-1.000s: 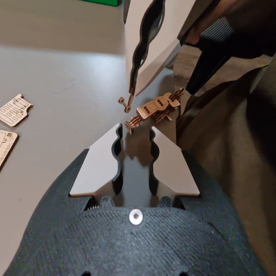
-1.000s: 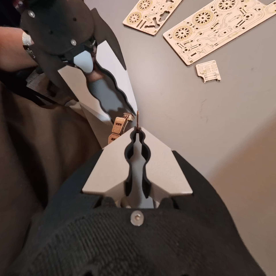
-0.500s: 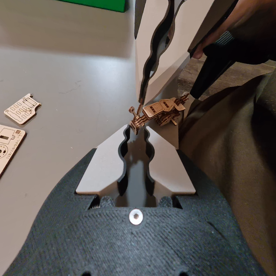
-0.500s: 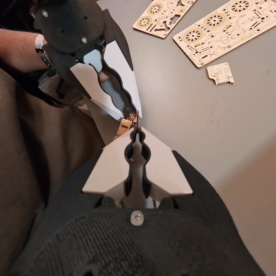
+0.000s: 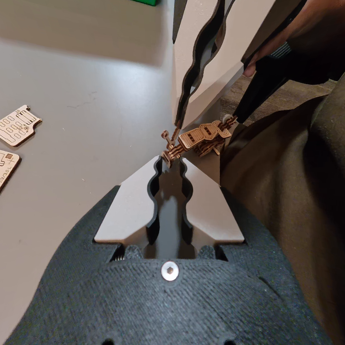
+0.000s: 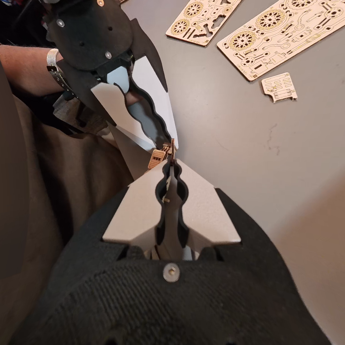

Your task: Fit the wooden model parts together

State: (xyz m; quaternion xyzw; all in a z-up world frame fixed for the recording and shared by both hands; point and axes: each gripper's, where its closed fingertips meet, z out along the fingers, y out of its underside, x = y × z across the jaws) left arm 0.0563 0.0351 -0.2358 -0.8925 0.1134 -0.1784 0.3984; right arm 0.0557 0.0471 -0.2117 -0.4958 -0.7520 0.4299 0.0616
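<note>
Wooden model [image 5: 199, 141] | partly built, its end gripped between our left gripper [image 5: 170, 160] fingers, above the tabletop [image 5: 93, 89] | right gripper [image 6: 172, 161] fingers pinch small forked part [image 5: 169, 139], touching model's end | seating left, we judge

Both wrist views look closely down their own fingers from opposite sides, sharing the wooden model [image 5: 197, 141] [image 6: 156, 158]
</note>
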